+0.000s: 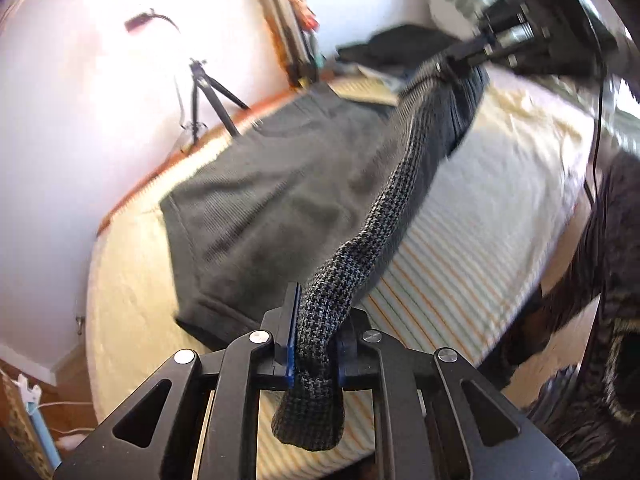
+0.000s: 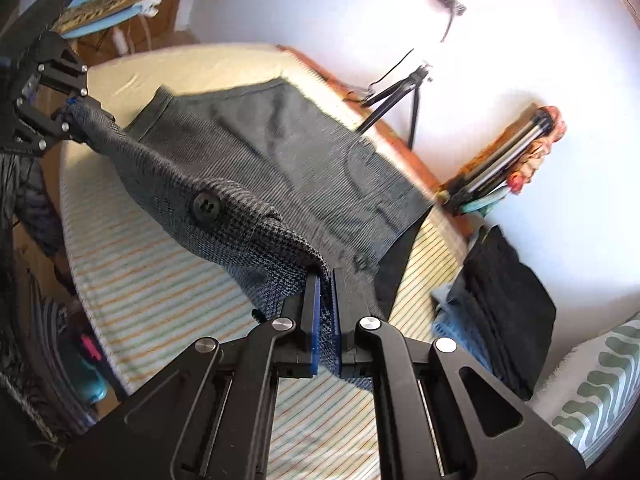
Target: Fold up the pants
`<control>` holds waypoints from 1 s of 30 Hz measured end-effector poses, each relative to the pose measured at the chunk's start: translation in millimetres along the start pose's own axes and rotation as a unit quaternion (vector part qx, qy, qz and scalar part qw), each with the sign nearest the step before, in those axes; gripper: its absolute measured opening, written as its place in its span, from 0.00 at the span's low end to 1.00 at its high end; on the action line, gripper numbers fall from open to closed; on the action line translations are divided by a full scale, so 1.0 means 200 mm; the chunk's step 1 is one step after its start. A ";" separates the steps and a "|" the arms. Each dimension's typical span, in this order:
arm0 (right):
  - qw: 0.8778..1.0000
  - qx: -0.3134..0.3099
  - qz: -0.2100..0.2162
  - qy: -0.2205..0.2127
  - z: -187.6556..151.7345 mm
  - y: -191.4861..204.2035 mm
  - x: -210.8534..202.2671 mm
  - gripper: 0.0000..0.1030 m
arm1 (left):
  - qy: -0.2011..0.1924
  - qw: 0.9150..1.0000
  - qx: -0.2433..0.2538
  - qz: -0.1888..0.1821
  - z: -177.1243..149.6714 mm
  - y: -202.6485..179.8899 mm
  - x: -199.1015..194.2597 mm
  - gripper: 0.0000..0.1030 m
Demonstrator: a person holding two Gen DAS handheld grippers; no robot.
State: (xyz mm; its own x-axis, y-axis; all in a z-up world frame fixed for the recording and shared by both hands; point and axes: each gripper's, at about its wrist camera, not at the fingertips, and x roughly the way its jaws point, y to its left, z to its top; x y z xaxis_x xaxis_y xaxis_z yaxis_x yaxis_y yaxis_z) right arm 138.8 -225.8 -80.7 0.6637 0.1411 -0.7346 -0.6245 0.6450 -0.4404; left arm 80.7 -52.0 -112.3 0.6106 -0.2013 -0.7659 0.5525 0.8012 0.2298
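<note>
Left claw and right claw each pinch one end of the pants waistband, stretching it taut above the bed, probably so the draped legs fold over squarely.

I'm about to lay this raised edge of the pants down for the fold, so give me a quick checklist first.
1. left gripper shut on the pants: ok.
2. right gripper shut on the pants: ok.
3. Held edge taut between both grippers: ok.
4. Rest of pants flat on the bed: ok.
5. Striped sheet where the edge will land bare: ok.
6. Edges aligned under the raised part: cannot tell.
</note>
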 end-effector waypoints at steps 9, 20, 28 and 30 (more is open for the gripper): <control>0.999 0.019 -0.040 -0.032 0.25 -0.21 0.09 0.04 | -0.042 0.999 -0.016 0.027 0.27 0.33 0.03 0.11; 0.998 0.022 -0.058 -0.023 0.57 -0.50 0.41 0.04 | -0.038 0.998 -0.008 0.055 0.50 0.69 0.26 0.11; 0.998 0.031 -0.052 0.010 0.68 -0.66 0.80 0.04 | -0.006 0.999 -0.013 0.047 0.64 0.90 0.57 0.10; 0.998 0.029 -0.047 0.021 0.69 -0.68 0.92 0.04 | 0.004 0.999 -0.014 0.042 0.65 0.93 0.65 0.10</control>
State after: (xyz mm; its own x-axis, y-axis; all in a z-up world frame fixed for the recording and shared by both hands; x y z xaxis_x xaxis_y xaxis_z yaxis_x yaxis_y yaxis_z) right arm 402.6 -183.0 -84.6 0.6997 0.0472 -0.7129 -0.5346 0.6966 -0.4785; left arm 337.2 -2.0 -91.7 0.6492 -0.1277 -0.7498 0.4829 0.8308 0.2766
